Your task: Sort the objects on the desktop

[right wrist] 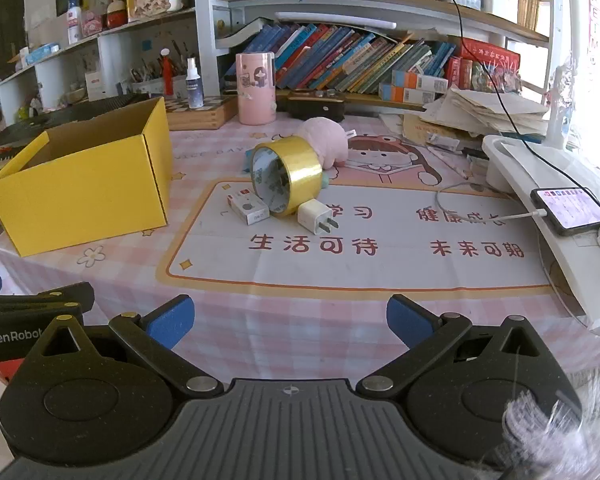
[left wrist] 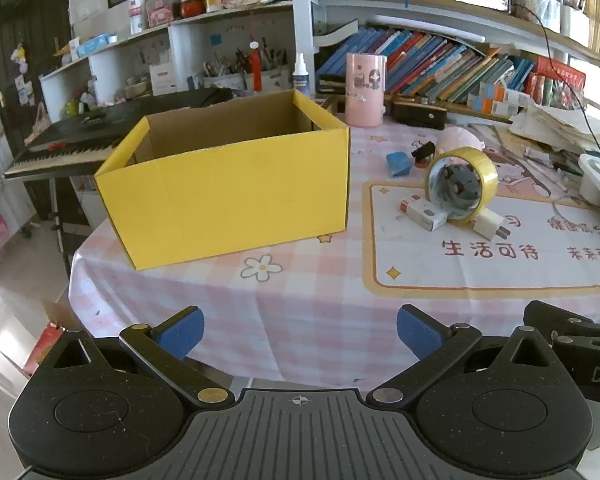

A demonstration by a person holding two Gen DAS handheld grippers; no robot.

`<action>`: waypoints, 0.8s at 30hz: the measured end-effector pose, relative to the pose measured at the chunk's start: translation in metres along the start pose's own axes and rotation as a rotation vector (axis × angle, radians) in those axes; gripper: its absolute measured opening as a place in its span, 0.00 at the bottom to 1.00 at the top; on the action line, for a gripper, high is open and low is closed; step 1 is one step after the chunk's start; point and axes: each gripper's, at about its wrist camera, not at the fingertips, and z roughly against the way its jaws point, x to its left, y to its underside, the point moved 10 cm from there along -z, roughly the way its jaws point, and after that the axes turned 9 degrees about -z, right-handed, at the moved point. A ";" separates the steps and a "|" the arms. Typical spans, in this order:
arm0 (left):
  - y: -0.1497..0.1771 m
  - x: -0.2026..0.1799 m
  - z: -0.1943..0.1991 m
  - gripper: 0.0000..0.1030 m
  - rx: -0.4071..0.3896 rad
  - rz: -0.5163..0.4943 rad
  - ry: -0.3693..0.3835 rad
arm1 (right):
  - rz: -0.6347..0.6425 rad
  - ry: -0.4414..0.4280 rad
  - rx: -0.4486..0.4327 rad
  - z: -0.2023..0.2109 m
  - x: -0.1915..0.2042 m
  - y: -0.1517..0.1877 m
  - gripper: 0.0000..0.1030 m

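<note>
Left wrist view: left gripper [left wrist: 300, 332] wide apart, holding nothing; yellow box [left wrist: 228, 192] centre-left, looks unfilled as far as visible. Right wrist view: right gripper [right wrist: 290, 322] also spread and unladen; tape roll [right wrist: 286, 176], charger plug [right wrist: 316, 216] and small carton [right wrist: 248, 208] cluster mid-frame, unsorted. Sorting seems barely begun.

Yellow cardboard box [left wrist: 228, 196] showing brown inside, shiny gold tape roll [right wrist: 288, 174], pink-and-white checked cloth covering tabletop [left wrist: 300, 300], blue-padded black tongs [right wrist: 290, 322].

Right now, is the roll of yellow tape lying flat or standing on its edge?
On edge: the yellow tape roll shows its open core sideways, leaning against the white charger plug and small box.
</note>
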 end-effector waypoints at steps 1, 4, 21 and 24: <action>0.000 0.000 0.000 1.00 -0.001 0.001 0.002 | -0.001 0.001 0.000 0.000 0.000 0.000 1.00; 0.000 0.000 0.001 1.00 -0.007 0.006 0.009 | -0.001 0.001 0.000 0.001 0.000 0.001 1.00; -0.002 0.002 0.003 1.00 -0.023 0.030 0.031 | 0.010 -0.007 -0.019 0.006 0.005 -0.002 1.00; -0.002 0.002 0.003 1.00 -0.025 0.028 0.032 | 0.010 -0.008 -0.020 0.007 0.005 -0.002 1.00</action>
